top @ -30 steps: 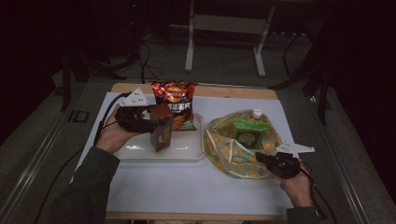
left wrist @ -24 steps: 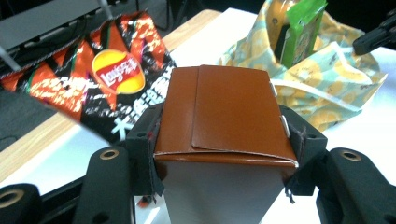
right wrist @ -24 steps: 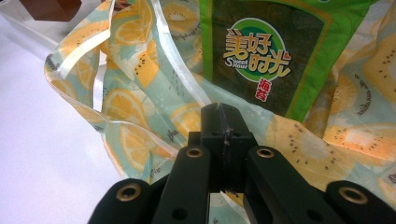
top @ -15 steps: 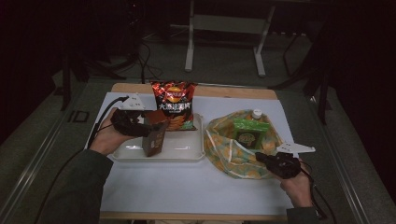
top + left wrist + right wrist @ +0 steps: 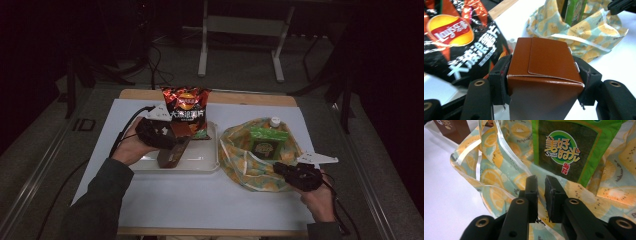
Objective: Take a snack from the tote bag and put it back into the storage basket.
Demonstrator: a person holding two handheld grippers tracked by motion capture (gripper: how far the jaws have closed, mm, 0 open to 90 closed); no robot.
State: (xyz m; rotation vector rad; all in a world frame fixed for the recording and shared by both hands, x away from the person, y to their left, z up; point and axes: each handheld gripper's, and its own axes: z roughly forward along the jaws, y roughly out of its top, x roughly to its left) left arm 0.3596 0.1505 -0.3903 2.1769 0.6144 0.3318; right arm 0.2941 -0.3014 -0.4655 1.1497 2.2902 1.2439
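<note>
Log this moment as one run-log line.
left tool: shut on brown box, over tray | right tool: jaws just opening, slightly apart, at fruit-print bag | seaweed pack: in bag

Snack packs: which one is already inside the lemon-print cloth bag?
The green seaweed packet, standing in the lemon-print cloth bag. The red-black crisp bag stands behind the tray; the brown carton is in the left claw.

A dim lab: white-topped table [image 5: 200,200], trailing floor cables [image 5: 155,65], metal stand legs [image 5: 202,50]

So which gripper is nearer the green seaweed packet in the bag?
Right. The right gripper sits at the fruit-print bag's near edge, just below the seaweed packet; the left gripper grips the brown carton over the tray.
</note>
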